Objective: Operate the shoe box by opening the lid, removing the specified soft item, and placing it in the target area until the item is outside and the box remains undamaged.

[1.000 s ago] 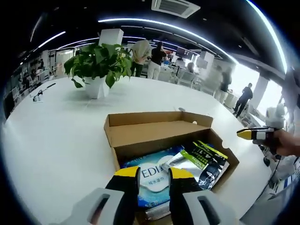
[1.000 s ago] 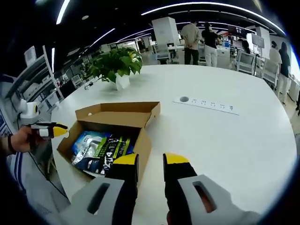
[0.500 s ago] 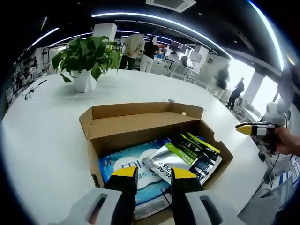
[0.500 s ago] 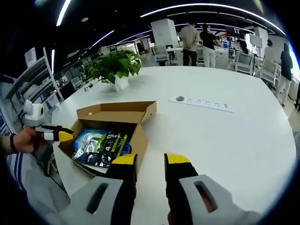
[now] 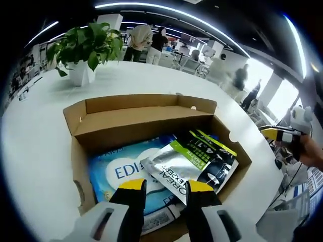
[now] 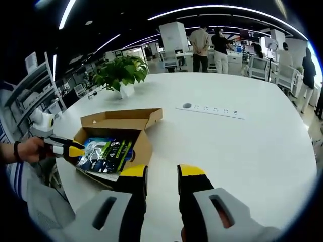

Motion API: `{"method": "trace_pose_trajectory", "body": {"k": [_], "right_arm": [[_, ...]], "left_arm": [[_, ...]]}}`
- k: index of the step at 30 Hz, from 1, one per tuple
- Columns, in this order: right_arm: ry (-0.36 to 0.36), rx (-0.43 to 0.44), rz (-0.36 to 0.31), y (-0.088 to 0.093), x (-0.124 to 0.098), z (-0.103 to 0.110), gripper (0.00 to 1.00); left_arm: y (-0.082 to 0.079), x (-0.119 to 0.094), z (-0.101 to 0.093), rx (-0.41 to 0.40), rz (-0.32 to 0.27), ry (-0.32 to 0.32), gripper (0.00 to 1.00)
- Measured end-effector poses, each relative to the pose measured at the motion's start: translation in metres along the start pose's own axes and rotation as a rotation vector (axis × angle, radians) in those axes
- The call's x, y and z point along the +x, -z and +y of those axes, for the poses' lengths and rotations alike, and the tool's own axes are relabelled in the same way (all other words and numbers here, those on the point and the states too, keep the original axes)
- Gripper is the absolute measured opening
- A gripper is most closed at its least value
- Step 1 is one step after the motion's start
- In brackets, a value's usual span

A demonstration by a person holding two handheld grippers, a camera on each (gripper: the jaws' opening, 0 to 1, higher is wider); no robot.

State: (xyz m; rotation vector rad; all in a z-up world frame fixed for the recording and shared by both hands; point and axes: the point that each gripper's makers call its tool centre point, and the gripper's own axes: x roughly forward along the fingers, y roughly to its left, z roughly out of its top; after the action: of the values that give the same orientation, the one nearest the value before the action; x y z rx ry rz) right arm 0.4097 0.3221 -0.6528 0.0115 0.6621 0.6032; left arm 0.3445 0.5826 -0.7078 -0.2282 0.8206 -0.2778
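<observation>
In the left gripper view, the shoe box (image 5: 151,113) is brown cardboard and stands open on the white tabletop (image 5: 35,136), its lid folded back toward twelve o'clock. Inside lie a blue and white soft pack (image 5: 126,174) at the nine o'clock side and a silver, green and black pouch (image 5: 194,161) overlapping it toward three o'clock. The left claw (image 5: 163,187) rises at six o'clock with its yellow-tipped jaws apart and nothing between them, the tips over the near edge of the box and the lower ends of both packs. At three o'clock the right claw (image 5: 276,134) shows in a hand (image 5: 310,151), apart from the box; whether it is apart or together I cannot tell here. A potted plant (image 5: 83,48) stands on the tabletop at eleven o'clock, and people (image 5: 146,38) stand beyond it.

In the right gripper view, the open shoe box (image 6: 118,138) sits at nine to ten o'clock on the tabletop (image 6: 237,151), the pouch (image 6: 108,154) visible inside. The right claw (image 6: 162,172) at six o'clock has its jaws apart and empty, near the box's right corner but clear of it. The left claw (image 6: 70,150), held by a hand (image 6: 25,150), reaches into the box from nine o'clock. A power strip (image 6: 212,110) lies at one o'clock, and the potted plant (image 6: 121,73) at eleven.
</observation>
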Motion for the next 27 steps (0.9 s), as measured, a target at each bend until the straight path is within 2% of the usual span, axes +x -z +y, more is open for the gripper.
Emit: {"method": "trace_pose_trajectory", "body": {"k": [10,22,27], "right_arm": [[0.004,-0.019,-0.010,-0.003,-0.004,-0.001,0.21],[0.000,-0.021,0.001,0.004,-0.003,0.001,0.21],[-0.005,-0.022,0.005,0.006,-0.001,0.005,0.20]], "left_arm": [[0.011,0.011,-0.003,-0.011,0.059,0.024,0.31],[0.013,0.016,-0.007,-0.065,0.076,0.073,0.26],[0.012,0.017,-0.008,-0.090,0.073,0.088,0.20]]}}
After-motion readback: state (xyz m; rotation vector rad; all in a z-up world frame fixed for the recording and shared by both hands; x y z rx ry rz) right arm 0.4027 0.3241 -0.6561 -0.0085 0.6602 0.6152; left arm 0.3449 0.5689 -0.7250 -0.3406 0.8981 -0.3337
